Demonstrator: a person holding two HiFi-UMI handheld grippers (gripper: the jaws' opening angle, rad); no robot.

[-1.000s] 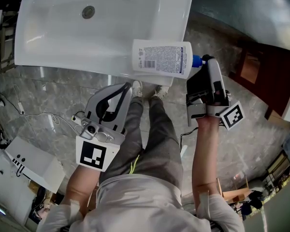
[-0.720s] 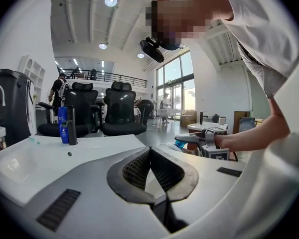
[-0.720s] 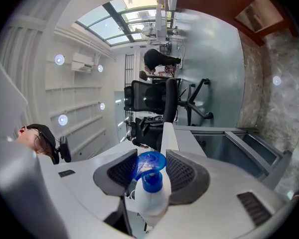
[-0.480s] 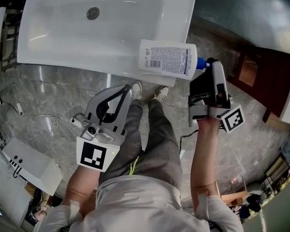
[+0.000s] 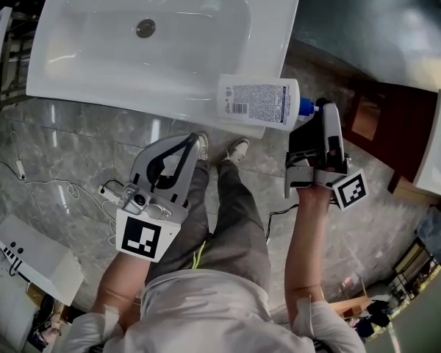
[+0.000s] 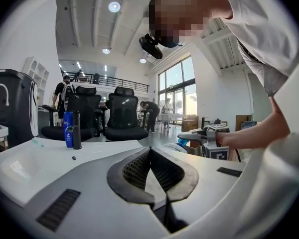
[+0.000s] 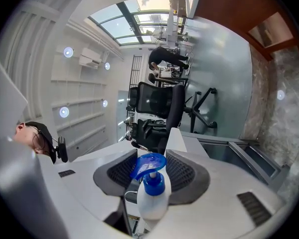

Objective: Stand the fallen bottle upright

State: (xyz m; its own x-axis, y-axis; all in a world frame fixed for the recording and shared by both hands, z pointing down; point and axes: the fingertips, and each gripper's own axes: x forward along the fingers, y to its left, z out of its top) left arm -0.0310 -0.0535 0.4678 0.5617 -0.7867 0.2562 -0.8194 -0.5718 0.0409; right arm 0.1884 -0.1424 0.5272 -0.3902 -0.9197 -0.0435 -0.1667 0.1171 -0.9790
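Pump bottle (image 5: 259, 103): white plastic with a printed back label and a blue pump head (image 7: 150, 166). It lies on its side across the near right corner of the white sink (image 5: 95, 79), body pointing left, pump end right. Cannot tell whether it rests on the rim or hangs just clear of it.

Right gripper (image 5: 317, 116): points level, jaws fairly wide and closed on the bottle's pump end. The pads flank the shoulder and collar, with the pump head showing between them.

Left gripper (image 5: 187, 140): jaws together with nothing between them, held near the person's left thigh and well apart from the bottle.

Handling, as judged:
- The body is stiff but slightly squeezable, with a smooth, probably slick skin.
- Fill level is not visible; if full, the weight sits left of the grip and will lever downward.
- The collar and shoulder are the rigid parts and a sound hold. The pump head itself may swivel or depress.
- Standing it up calls for a roll of the wrist that brings the base down onto flat rim, not the sloped basin.
- Tip-over risk is moderate, since the bottle is tall and flat-sided.
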